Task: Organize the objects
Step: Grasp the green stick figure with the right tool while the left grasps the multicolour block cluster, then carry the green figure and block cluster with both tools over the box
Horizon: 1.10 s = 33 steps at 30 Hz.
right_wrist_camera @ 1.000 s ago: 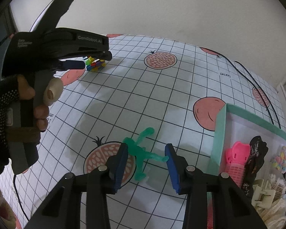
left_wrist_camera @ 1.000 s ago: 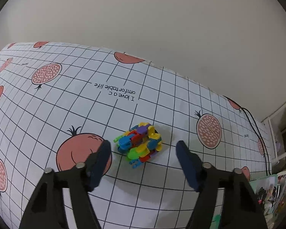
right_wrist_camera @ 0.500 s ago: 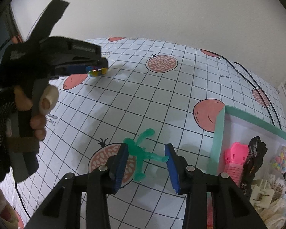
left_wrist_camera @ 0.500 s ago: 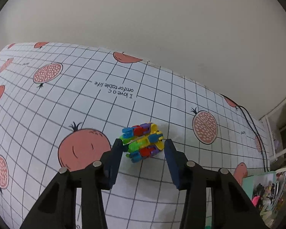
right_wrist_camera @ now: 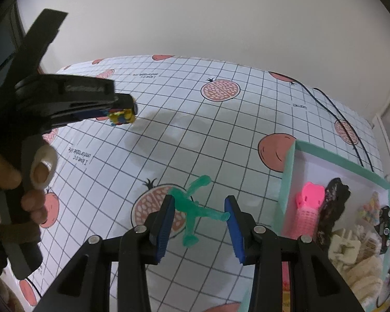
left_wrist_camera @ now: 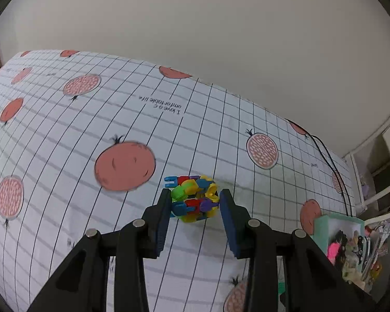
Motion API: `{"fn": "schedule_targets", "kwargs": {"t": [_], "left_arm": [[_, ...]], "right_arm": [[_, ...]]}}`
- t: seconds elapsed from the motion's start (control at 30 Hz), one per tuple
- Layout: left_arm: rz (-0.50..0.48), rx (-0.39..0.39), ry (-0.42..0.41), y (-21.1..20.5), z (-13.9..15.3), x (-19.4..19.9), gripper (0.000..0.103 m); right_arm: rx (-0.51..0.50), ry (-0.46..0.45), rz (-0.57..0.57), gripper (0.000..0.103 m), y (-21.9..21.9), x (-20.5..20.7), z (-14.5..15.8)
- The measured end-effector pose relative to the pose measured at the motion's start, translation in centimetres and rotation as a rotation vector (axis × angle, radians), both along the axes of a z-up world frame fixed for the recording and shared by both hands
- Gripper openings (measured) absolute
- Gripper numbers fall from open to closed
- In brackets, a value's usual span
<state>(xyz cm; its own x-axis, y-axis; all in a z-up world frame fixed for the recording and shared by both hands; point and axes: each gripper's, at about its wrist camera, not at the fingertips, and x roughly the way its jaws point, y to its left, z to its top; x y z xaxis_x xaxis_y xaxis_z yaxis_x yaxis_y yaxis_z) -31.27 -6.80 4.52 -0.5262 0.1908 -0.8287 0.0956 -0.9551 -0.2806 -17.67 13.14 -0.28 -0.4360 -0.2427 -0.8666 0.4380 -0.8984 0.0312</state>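
1. Tabletop [left_wrist_camera: 65,135]: covered by a grid-and-pomegranate cloth, filling both views. Bears every item listed below.

2. Storage box [right_wrist_camera: 288,176]: teal-walled, white inside, at the right edge of the tabletop, already holding a pink clip and other small items. Lies to the right of both grippers; judged the destination for the loose toys. In the left wrist view seen low at the right [left_wrist_camera: 322,223], well apart from the block toy.

3. Left hand-held gripper [left_wrist_camera: 195,205]: jaws just closed inward, now narrow, clamped on the multicoloured block toy [left_wrist_camera: 193,199]. Both pads in contact with the toy's sides. Toy appears raised off the cloth: in the right wrist view hangs at the jaw tips [right_wrist_camera: 122,115] above the surface. Coming move, as judged: carry rightward across the tabletop to the box. Farther of the two grippers from the box.

4. Right hand-held gripper [right_wrist_camera: 199,214]: jaws partly open, straddling the green figure [right_wrist_camera: 192,208], which lies flat on the cloth. Left pad touching or nearly touching the figure's upper body; right pad at the tip of one outstretched limb; firm grip not confirmed. Long axis of the figure running diagonally, upper right to lower left, across the jaw gap. Box wall just beside, to the right: nearer gripper, short transfer.
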Motion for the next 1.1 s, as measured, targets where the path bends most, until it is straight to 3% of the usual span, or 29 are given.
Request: {"fn": "schedule_targets", "kwargs": {"t": [0.6, 1.1], "left_arm": [[-0.007, 0.045, 0.024, 1.0, 2.7, 7.6, 0.039], [-0.127, 0.068, 0.088, 6.1, 6.1, 13.5, 0.039]], "right_arm": [[0.013, 0.045, -0.044, 0.042, 2.7, 4.5, 4.8], [-0.013, 0.073, -0.140, 0.042, 8.9, 8.0, 6.9]]}}
